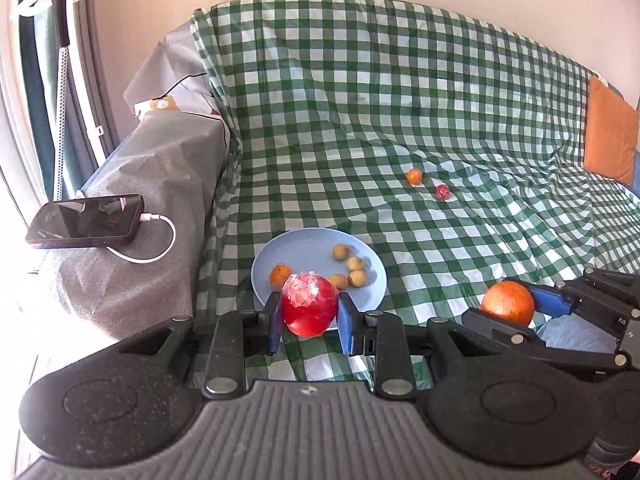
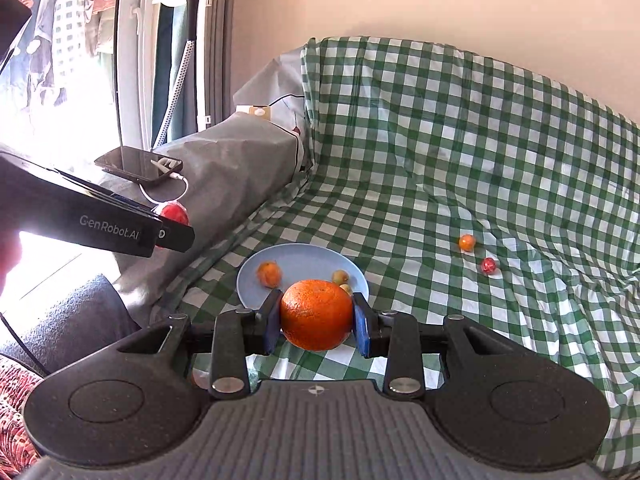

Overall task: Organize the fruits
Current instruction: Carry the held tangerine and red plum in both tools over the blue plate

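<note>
Gripping a red fruit (image 1: 309, 309) wrapped in clear film, the left hand-held gripper (image 1: 308, 322) is closing its blue pads on both sides of it at the lower centre of the left wrist view, just in front of the near rim of a light blue plate (image 1: 308, 246). At the lower right of the same frame the right hand-held gripper (image 1: 516, 312) is clamping a large orange (image 1: 508, 302); in the right wrist view this orange (image 2: 316, 314) is sitting between the blue pads at the lower centre, with the plate (image 2: 304, 258) showing behind it. On the plate a small orange fruit (image 1: 280, 275) and four small tan fruits (image 1: 352, 270) are lying. Well apart from the plate, toward the right of centre, a small orange fruit (image 1: 414, 176) and a small red fruit (image 1: 443, 192) are lying near each other on the green checked cloth (image 1: 400, 100). At the left edge a phone (image 1: 86, 221) with a white cable is resting on a grey-covered surface (image 1: 152, 184)
</note>
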